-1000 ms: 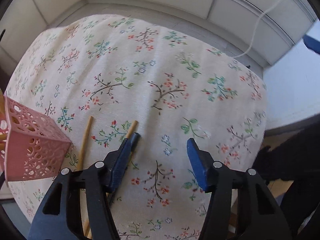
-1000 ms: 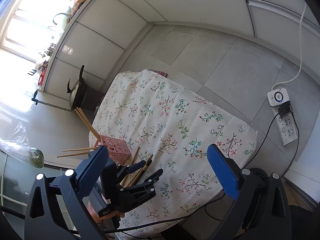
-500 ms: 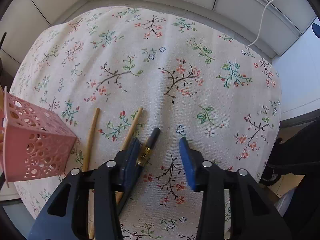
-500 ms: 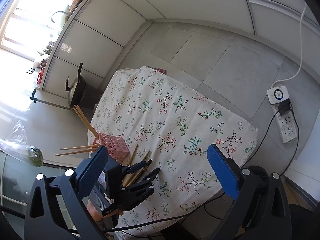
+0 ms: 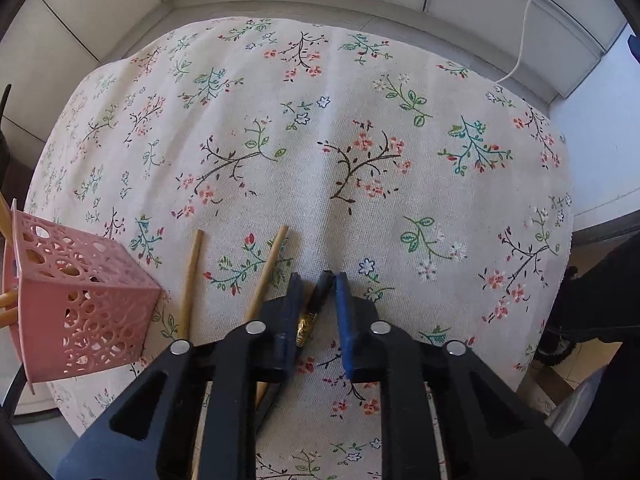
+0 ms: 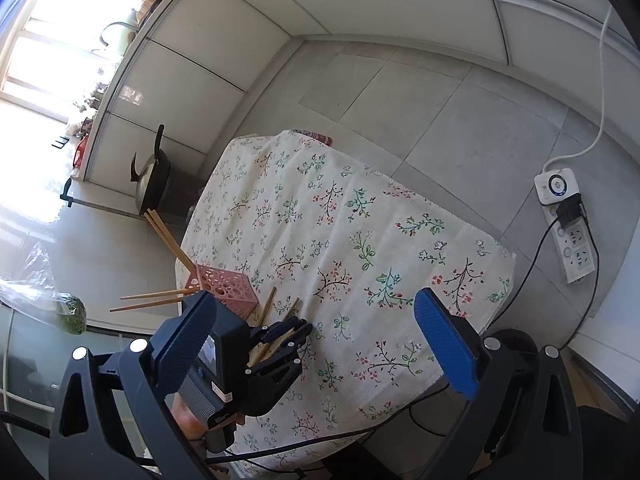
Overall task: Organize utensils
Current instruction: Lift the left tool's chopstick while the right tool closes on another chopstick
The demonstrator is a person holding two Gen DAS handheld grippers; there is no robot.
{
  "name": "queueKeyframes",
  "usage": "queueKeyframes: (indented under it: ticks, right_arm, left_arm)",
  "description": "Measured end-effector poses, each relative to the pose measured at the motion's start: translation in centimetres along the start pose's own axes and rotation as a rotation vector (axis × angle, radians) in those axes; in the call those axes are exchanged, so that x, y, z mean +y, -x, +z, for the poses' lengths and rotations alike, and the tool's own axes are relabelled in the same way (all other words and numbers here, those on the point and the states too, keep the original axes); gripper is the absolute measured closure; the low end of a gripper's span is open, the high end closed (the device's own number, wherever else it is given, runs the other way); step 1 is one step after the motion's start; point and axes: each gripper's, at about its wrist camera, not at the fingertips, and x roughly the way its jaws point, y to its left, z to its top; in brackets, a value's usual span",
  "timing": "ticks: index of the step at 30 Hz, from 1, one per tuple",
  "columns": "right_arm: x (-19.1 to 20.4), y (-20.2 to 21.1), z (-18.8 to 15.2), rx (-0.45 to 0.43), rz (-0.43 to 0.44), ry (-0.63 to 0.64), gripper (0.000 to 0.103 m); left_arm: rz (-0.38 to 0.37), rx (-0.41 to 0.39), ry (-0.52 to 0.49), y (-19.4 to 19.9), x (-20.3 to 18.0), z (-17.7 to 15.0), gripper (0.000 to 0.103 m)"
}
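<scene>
My left gripper [image 5: 319,280] is down on the floral tablecloth, its blue jaws closed around a dark chopstick with a gold band [image 5: 316,304]. Two bamboo chopsticks [image 5: 269,266] lie on the cloth just left of it, partly under the gripper. A pink perforated holder [image 5: 76,300] stands at the left with several bamboo chopsticks in it [image 6: 168,240]. My right gripper [image 6: 320,340] is open and empty, held high above the table. It sees the left gripper [image 6: 296,326] beside the holder [image 6: 224,284].
The table [image 6: 360,240] is covered by the floral cloth and stands on a grey tiled floor. A power strip [image 6: 568,232] with cables lies on the floor at right. A dark pot [image 6: 150,178] stands beyond the far left corner.
My left gripper has moved forward and its jaws have closed from wide open onto the dark chopstick. The right gripper has stayed open above the table.
</scene>
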Motion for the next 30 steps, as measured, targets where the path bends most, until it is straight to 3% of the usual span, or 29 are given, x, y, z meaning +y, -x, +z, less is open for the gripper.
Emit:
queueKeyframes:
  ticks: [6, 10, 18, 21, 25, 30]
  right_arm:
    - [0.4, -0.5, -0.1, 0.005, -0.011, 0.011, 0.007]
    - [0.5, -1.7, -0.4, 0.033, -0.018, -0.011, 0.007]
    - [1.4, -9.6, -2.6, 0.23, -0.004, -0.153, 0.007]
    - [2.5, -12.7, -4.3, 0.283, -0.033, -0.184, 0.02]
    - [3.8, -15.6, -5.7, 0.293, -0.111, -0.19, 0.047]
    - [4.1, -19.0, -7.6, 0.304, -0.182, -0.277, 0.072]
  left_arm:
    - [-0.004, -0.1, 0.033, 3.0, 0.7, -0.9, 0.097]
    - [0.003, -0.227, 0.069, 8.3, 0.8, -1.8, 0.097]
    - [0.058, -0.454, 0.087, 18.3, -0.8, -7.9, 0.097]
    - [0.071, -0.541, 0.099, 21.6, -1.3, -11.0, 0.097]
    - [0.103, -0.653, 0.138, 24.5, -1.0, -14.6, 0.097]
    - [0.14, -0.815, 0.267, 27.8, 2.1, -18.8, 0.097]
